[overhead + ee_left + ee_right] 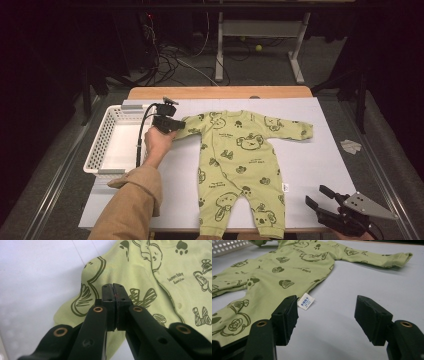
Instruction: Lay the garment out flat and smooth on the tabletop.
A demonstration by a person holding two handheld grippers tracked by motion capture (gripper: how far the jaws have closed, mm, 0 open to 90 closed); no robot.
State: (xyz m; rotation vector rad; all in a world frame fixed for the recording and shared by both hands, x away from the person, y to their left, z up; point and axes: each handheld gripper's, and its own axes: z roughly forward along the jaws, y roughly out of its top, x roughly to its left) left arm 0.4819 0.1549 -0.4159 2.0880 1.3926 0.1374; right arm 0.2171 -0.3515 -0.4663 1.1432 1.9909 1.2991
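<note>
A light green baby romper printed with dark cartoon animals lies flat on the grey-white mat, legs toward me. My left gripper hovers just above the end of the romper's left sleeve. In the left gripper view its pads press together with no cloth seen between them, and the sleeve lies below. My right gripper rests low at the mat's near right corner. It stands open with nothing between its pads, beside the romper's white label.
A white perforated basket with nothing in it stands at the mat's left edge, close to my left hand. The mat lies on a wooden table. Beyond it are cables and a desk frame on the floor.
</note>
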